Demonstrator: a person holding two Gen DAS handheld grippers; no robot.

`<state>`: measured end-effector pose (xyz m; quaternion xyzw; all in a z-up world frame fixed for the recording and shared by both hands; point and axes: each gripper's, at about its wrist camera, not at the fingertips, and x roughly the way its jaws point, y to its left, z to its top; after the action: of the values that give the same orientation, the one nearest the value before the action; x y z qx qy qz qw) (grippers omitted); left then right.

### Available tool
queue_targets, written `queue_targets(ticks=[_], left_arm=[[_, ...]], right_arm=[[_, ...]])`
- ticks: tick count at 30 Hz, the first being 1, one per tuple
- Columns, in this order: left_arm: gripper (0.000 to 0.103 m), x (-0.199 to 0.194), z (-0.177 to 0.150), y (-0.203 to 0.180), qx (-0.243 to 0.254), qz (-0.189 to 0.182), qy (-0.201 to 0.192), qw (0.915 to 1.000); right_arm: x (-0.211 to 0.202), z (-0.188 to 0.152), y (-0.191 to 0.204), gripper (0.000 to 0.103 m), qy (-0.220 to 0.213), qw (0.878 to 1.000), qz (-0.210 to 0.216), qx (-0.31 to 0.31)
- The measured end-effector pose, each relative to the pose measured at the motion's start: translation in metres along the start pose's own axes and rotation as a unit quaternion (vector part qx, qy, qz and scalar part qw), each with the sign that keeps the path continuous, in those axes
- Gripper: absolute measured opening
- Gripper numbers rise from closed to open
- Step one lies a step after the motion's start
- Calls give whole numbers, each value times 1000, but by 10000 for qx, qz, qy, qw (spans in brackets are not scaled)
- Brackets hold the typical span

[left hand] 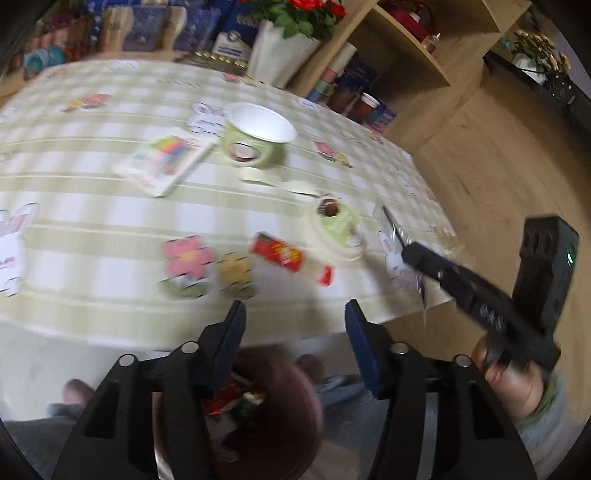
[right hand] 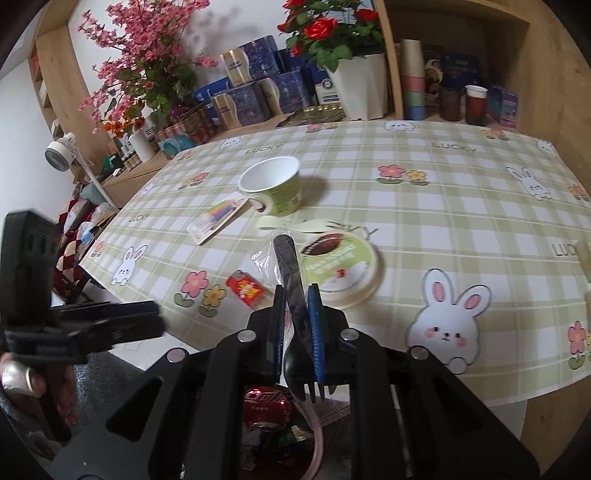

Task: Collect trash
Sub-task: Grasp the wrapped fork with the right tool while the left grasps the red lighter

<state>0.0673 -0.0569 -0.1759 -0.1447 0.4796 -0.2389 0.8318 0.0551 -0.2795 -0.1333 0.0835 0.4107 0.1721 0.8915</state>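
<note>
**Figure: Wrapped fork gripped above the bin, table trash not yet collected**

My right gripper point(right hand: 297, 325) was clenched on a black plastic fork point(right hand: 295, 295) in a clear wrapper point(right hand: 264, 258); the tines pointed back toward the camera and the handle forward over the table edge. Directly below it stood the bin point(right hand: 316, 443), holding a crushed red Coca-Cola can point(right hand: 266, 400) and other scraps.

My left gripper point(left hand: 295, 317) stood released, its blue pads apart with nothing between them, above the same brown bin point(left hand: 295, 387). The left view was blurred, and no writing could be read in it. My right hand point(left hand: 513, 380) and its gripper showed at that view's right edge.

On the checked tablecloth point(right hand: 424, 221), printed with rabbits, flowers and the word "LUCKY", the remaining trash lay as follows:

- A green paper cup point(right hand: 275, 188), tipped on its side, white interior toward the camera.
- A flat card point(right hand: 216, 218) with rainbow stripes, just beside the cup; its text was too small to read.
- A pale green spoon point(right hand: 295, 224), between cup and lid.
- A round green lid point(right hand: 341, 269), its print illegible, near the table's front edge.
- A red packet point(right hand: 246, 290) with yellow print, just left of the fork.

Blue tins and potted roses point(right hand: 325, 26) stood on the shelf behind.
</note>
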Motion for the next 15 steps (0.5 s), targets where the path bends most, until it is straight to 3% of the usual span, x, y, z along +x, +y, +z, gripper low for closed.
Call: queue_targets(ticks=[6, 10, 15], left_arm=[[54, 47, 20, -9, -316, 178, 135, 9993], [46, 64, 27, -18, -121, 420, 220, 9988], [46, 80, 36, -26, 159, 741, 267, 9968]], right_arm=[[-16, -5, -24, 16, -149, 9997, -69, 164], [-22, -7, -40, 16, -247, 9991, -89, 335], [-26, -11, -53, 16, -330, 9981, -83, 516]])
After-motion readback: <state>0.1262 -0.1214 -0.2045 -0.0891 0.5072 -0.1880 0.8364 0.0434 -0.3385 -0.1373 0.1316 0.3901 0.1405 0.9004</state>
